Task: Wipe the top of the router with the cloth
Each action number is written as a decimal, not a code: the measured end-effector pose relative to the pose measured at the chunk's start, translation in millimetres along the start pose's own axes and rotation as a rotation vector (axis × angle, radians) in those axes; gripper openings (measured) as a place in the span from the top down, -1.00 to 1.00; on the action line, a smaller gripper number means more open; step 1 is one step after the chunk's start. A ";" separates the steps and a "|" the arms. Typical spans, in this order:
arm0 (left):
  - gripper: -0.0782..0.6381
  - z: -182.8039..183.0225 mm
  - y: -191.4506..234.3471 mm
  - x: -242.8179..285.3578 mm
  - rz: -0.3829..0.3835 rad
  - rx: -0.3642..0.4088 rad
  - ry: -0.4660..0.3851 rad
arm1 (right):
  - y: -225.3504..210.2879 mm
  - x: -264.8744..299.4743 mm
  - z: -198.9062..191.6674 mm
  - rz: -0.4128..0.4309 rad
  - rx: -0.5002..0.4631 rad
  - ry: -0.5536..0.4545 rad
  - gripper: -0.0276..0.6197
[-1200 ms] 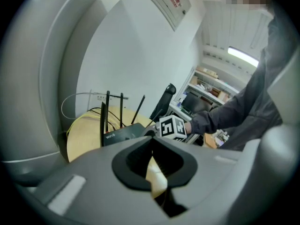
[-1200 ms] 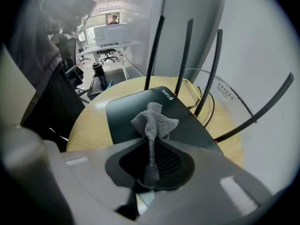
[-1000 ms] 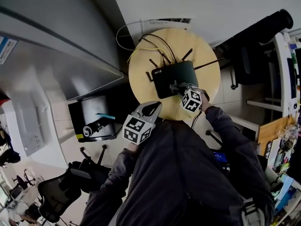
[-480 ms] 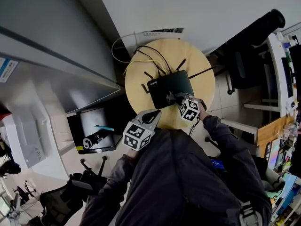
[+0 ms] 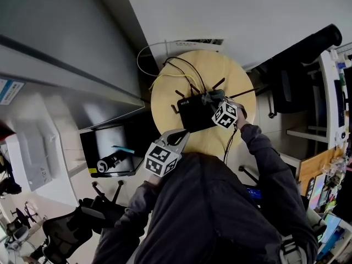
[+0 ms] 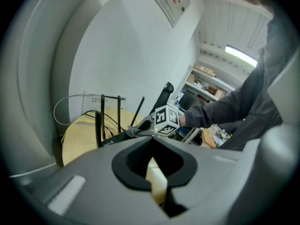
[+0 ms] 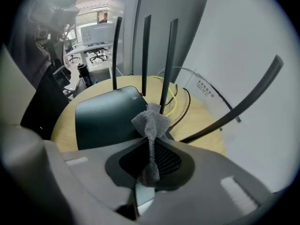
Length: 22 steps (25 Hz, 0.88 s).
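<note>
The router (image 5: 195,114) lies flat on the round table (image 5: 168,95), with its antennas (image 7: 145,55) raised along the far edge. The cloth (image 7: 151,123) is pinched between the closed jaws of the right gripper (image 7: 148,172). Its bunched free end is held at the router's far corner, beside an antenna; contact cannot be confirmed. The left gripper (image 5: 177,133) is held back at the table's near edge, jaws pressed together on nothing. The cloth is judged soft, light and limp (only a small tuft is offered to the surface), so pressing it down would be needed. The router is probably light and smooth-topped and may slide. It would best be steadied at a side edge, clear of the thin antennas.
</note>
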<state>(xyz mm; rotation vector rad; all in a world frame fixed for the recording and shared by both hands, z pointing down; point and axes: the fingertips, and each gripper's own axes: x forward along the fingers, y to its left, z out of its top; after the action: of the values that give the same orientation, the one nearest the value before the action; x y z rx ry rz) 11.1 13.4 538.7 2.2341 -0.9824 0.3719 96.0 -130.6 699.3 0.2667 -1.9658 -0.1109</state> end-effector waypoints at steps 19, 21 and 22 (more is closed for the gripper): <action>0.78 2.4 4.1 5.0 -0.001 -0.011 0.005 | 32.9 -1.3 -20.9 0.040 -0.011 0.031 0.83; 0.78 1.9 -0.7 6.9 -0.012 0.000 0.008 | 42.9 -6.5 -26.6 0.037 0.000 0.024 0.83; 0.78 1.5 -3.0 7.6 -0.017 0.005 0.009 | 47.9 -8.9 -29.3 0.036 0.006 0.022 0.83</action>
<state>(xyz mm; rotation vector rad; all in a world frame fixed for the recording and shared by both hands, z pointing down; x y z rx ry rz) 18.5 9.7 539.9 2.2426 -0.9577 0.3768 119.7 -80.7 712.7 0.2352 -1.9485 -0.0788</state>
